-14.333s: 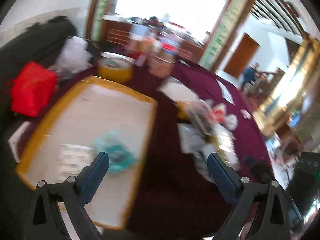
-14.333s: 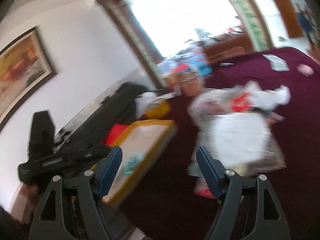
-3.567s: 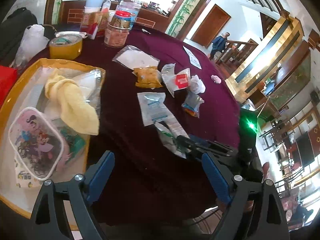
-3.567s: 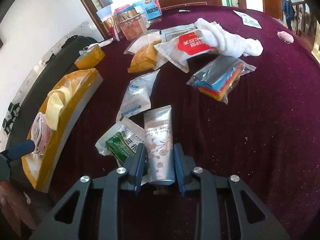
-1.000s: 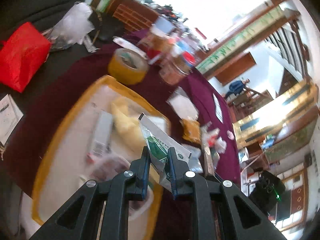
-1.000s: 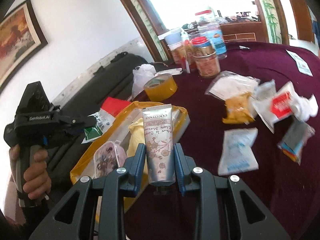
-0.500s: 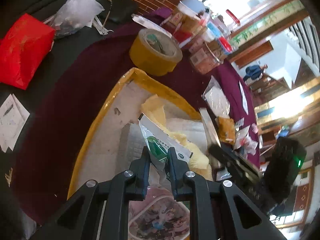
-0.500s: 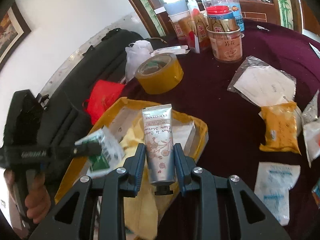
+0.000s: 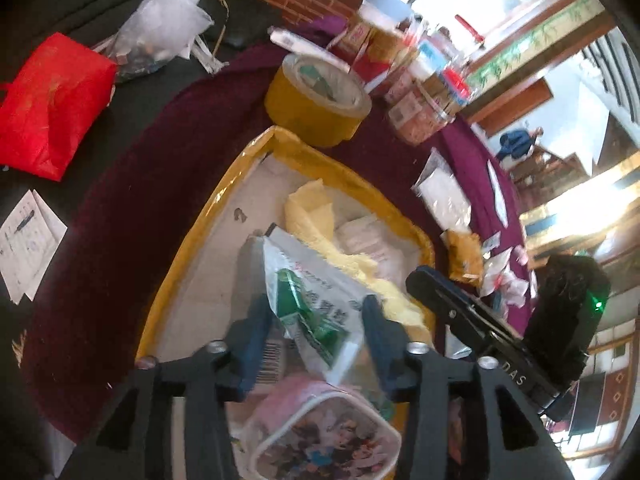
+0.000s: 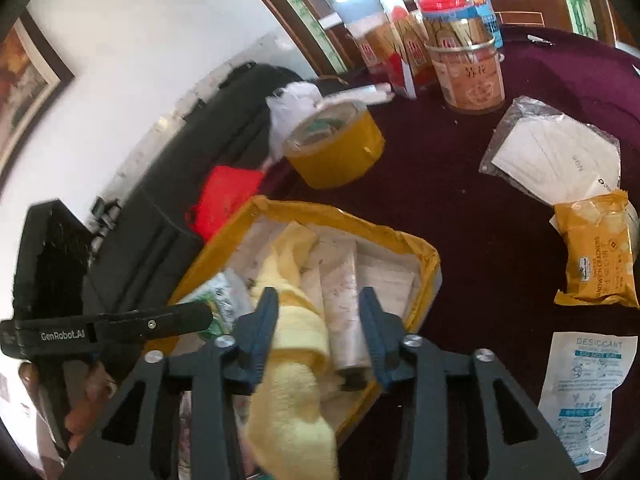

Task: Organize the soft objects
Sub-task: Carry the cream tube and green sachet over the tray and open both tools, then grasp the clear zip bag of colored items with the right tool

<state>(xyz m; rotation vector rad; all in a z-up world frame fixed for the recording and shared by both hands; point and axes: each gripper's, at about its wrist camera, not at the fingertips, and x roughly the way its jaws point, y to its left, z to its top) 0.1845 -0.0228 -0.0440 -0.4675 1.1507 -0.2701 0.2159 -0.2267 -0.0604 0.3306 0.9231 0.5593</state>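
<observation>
A yellow-rimmed tray (image 9: 188,256) (image 10: 430,256) sits on the maroon table. It holds a yellow cloth (image 9: 320,228) (image 10: 288,392), a cartoon-print pouch (image 9: 320,436) and flat packets. My left gripper (image 9: 314,334) is open over the tray; the green-and-white sachet (image 9: 316,312) lies loose between its fingers. My right gripper (image 10: 318,332) is open over the tray; the cream tube (image 10: 344,320) lies in the tray between its fingers, beside the yellow cloth. The right gripper also shows in the left wrist view (image 9: 480,320).
A yellow tape roll (image 9: 316,100) (image 10: 336,148) and snack jars (image 10: 468,68) stand behind the tray. A mask packet (image 10: 556,152), an orange cracker packet (image 10: 600,256) and a desiccant packet (image 10: 580,396) lie right of it. A red bag (image 9: 48,104) lies far left.
Both grippers have opened over the tray. The left let go of the green sachet and the right let go of the cream tube, which now lies in the tray.
</observation>
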